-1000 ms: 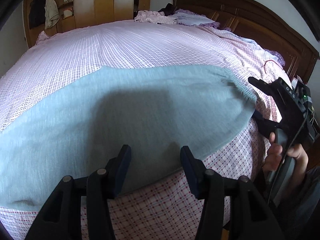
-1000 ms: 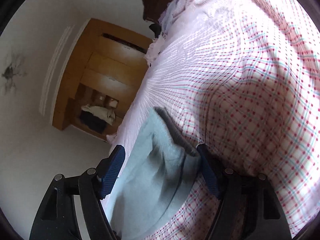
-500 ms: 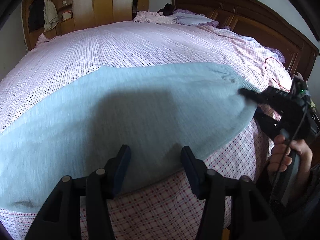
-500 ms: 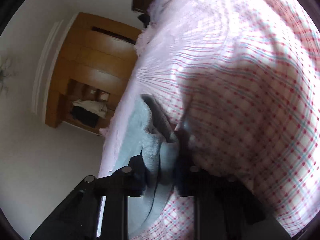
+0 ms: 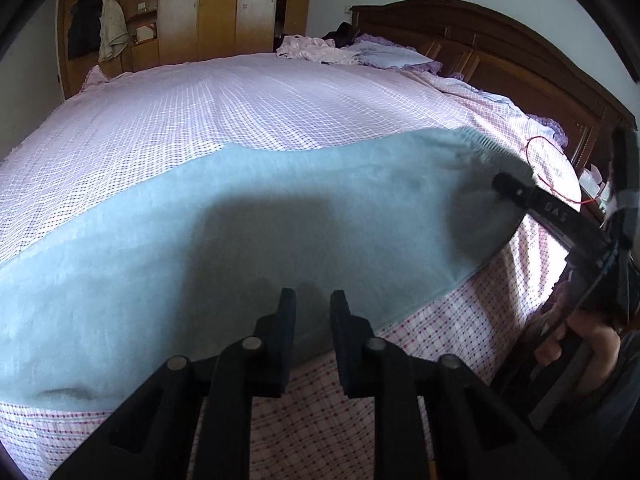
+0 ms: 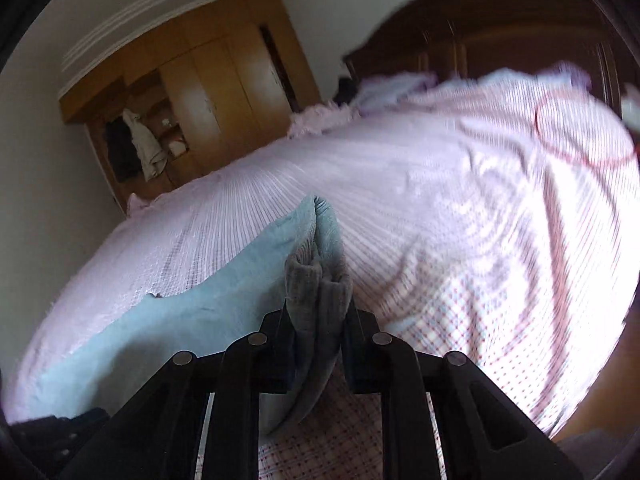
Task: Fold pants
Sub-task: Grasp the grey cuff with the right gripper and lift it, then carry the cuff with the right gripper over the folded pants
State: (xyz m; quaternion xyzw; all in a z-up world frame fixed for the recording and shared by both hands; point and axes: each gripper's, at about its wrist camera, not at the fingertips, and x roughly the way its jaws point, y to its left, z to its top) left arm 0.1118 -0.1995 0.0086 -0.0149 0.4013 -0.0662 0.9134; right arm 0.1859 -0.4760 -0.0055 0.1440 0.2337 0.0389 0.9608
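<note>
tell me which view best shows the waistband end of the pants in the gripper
The right wrist view: the right gripper is shut on the bunched waistband. The left wrist view shows it only far off, partly hidden by that gripper.

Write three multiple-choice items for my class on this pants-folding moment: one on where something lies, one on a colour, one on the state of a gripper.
1. Where do the pants lie?
A. in the wardrobe
B. on the checked bedsheet
C. on the floor

2. What colour are the pants?
A. light blue-grey
B. red
C. black

3. What is the right gripper doing?
A. hanging open above the bed
B. closed on nothing
C. clamped on the waistband

Answers:
1 B, the fabric spreads over the sheet in the left wrist view.
2 A, both views show pale blue-grey cloth.
3 C, ribbed fabric is bunched between its jaws in the right wrist view.
</note>
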